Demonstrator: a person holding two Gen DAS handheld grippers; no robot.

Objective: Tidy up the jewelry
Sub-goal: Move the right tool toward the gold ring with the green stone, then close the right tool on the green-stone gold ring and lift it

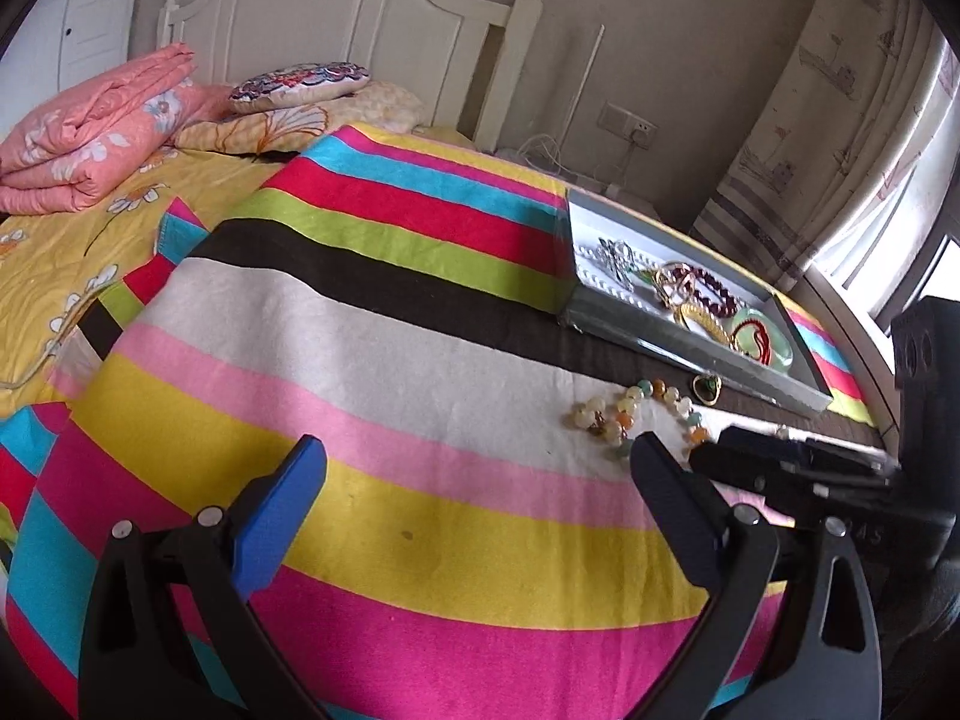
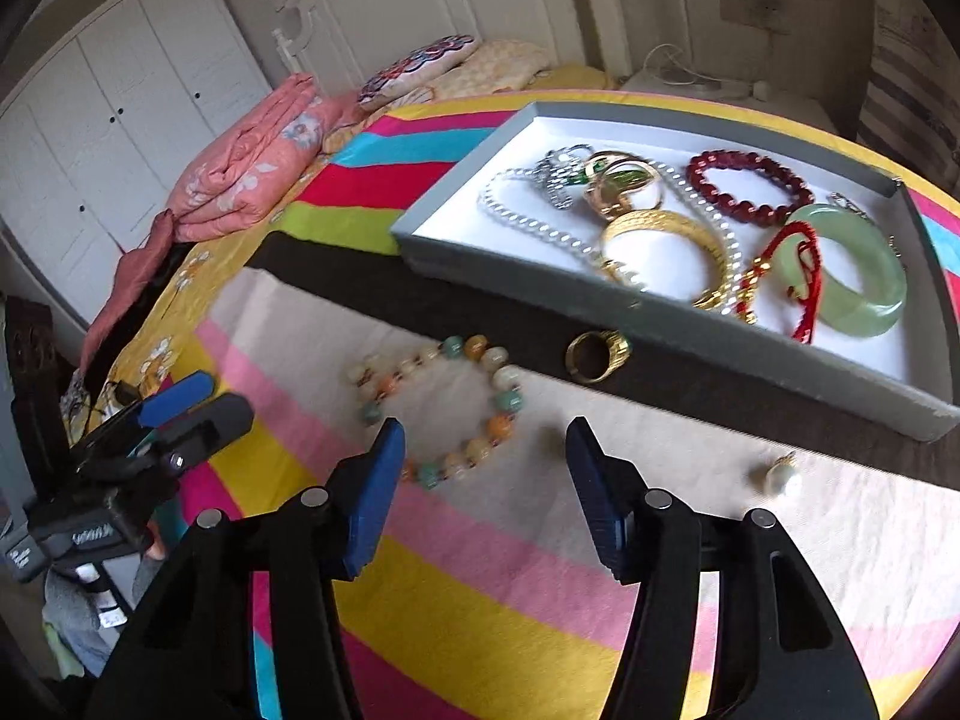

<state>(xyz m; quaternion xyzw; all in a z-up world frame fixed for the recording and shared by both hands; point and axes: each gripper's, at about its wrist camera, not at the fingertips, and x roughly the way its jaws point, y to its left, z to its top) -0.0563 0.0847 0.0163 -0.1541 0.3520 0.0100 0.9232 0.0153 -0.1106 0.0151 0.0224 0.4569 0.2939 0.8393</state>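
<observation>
A pastel bead bracelet (image 2: 507,399) lies on the striped cloth, with its near side between the fingers of my right gripper (image 2: 485,438). That gripper is open and its pads do not touch the beads. A gold ring (image 2: 594,354) sits by the front wall of the grey tray (image 2: 660,324), and a small pearl piece (image 2: 780,477) lies to the right. The tray holds a pearl necklace (image 2: 528,219), gold bangle (image 2: 660,222), red bead bracelet (image 2: 750,186) and jade bangle (image 2: 864,294). My left gripper (image 1: 477,450) is open and empty, left of the bracelet (image 1: 627,405).
The striped cloth (image 1: 420,360) covers the bed. A folded pink quilt (image 1: 90,138) and pillows (image 1: 300,84) lie near the white headboard (image 1: 360,12). A curtain (image 1: 840,120) and window are at the right, and a white wardrobe (image 2: 120,120) at the left.
</observation>
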